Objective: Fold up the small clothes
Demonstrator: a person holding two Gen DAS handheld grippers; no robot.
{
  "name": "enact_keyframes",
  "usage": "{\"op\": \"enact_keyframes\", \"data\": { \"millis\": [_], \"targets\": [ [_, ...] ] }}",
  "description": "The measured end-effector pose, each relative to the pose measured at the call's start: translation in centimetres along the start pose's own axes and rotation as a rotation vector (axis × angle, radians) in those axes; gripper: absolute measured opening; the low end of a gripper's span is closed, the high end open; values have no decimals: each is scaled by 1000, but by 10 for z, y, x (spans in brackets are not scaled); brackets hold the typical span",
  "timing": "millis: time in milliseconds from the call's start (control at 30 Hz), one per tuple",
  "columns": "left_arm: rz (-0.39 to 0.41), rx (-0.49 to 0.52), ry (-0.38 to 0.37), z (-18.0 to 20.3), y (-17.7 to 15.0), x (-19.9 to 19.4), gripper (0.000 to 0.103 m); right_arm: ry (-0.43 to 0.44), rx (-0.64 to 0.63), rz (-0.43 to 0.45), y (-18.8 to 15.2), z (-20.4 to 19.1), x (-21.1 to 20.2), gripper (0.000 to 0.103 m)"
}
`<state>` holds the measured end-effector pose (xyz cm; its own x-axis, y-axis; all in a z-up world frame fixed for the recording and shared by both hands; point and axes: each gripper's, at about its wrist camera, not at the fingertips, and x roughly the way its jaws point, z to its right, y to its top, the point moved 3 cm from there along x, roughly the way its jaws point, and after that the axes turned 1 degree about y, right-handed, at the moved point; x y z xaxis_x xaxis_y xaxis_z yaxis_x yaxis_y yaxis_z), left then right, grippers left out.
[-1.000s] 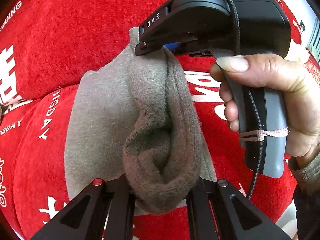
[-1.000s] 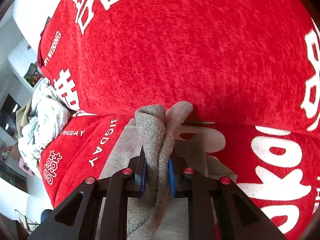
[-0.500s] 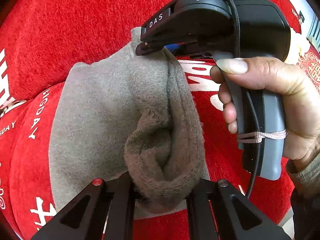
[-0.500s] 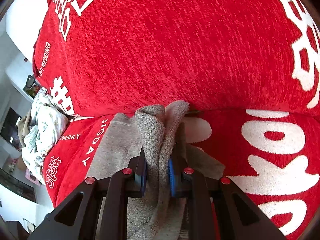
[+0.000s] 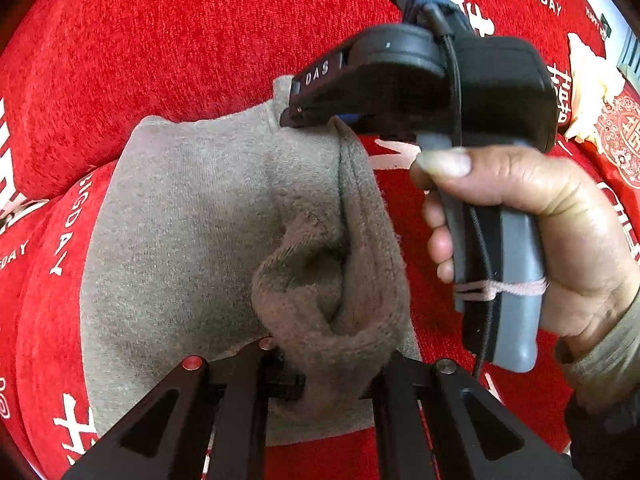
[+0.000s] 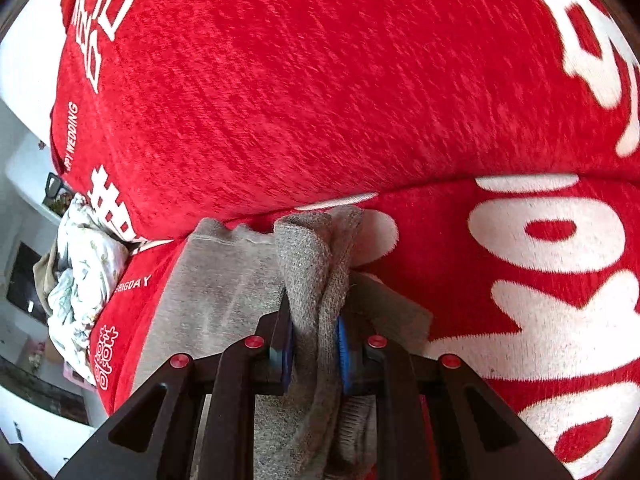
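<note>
While the grey garment lies on the red cover at frame centre, its raised edge runs bottom to upper right, pinched between the left gripper and right gripper.

This looks like a home living room. A sofa fills most of both views, its back and seat cushions under a red plush cover printed with white wedding slogans and large characters. At nine o'clock in the right wrist view, crumpled pale laundry lies on the sofa's end, with white walls and a dark screen beyond.
</note>
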<state>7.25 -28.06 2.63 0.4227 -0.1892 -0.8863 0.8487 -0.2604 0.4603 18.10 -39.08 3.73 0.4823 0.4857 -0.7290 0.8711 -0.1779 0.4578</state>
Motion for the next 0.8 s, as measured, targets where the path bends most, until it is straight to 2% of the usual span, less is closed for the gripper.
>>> {"op": "enact_keyframes", "data": {
  "millis": [133,200,233,267,300,333,367,400,433,500,567,633,700,800],
  "targets": [
    [-1,0,5,2,0,-1,9,-18,7,1,-2,3,1,20],
    [-8,-2,4,3,1,-1,10,-43,-8,-1,-1,-2,1,24],
    [-18,1,1,2,1,-2,17,-59,-11,-1,0,-4,-1,30],
    [-25,0,-24,3,2,-3,37,-73,-8,2,0,-6,-6,42],
    [-34,-5,-69,2,2,-6,64,-78,-2,7,1,-8,-10,48],
    [-36,-13,-97,1,2,-9,76,-77,6,24,2,-9,-19,60],
    [-24,-26,-91,-2,2,-15,93,-75,11,52,3,-11,-29,73],
    [-3,-38,-76,-5,3,-22,95,-74,12,82,4,-15,-40,76],
    [20,-38,-97,-8,3,-32,95,-63,10,102,5,-18,-48,77],
    [30,-14,-178,-13,2,-47,95,18,-8,126,6,-33,-65,77],
    [74,-31,-248,-29,2,-66,95,111,-16,119,4,-47,-72,77],
    [105,-72,-284,-50,1,-77,95,205,-4,73,-2,-58,-66,79],
    [100,-167,-256,-81,0,-73,95,253,21,-4,-14,-58,-51,80],
    [31,-252,-195,-112,-10,-47,95,165,49,-71,-42,-41,-33,79]
  ]
}}
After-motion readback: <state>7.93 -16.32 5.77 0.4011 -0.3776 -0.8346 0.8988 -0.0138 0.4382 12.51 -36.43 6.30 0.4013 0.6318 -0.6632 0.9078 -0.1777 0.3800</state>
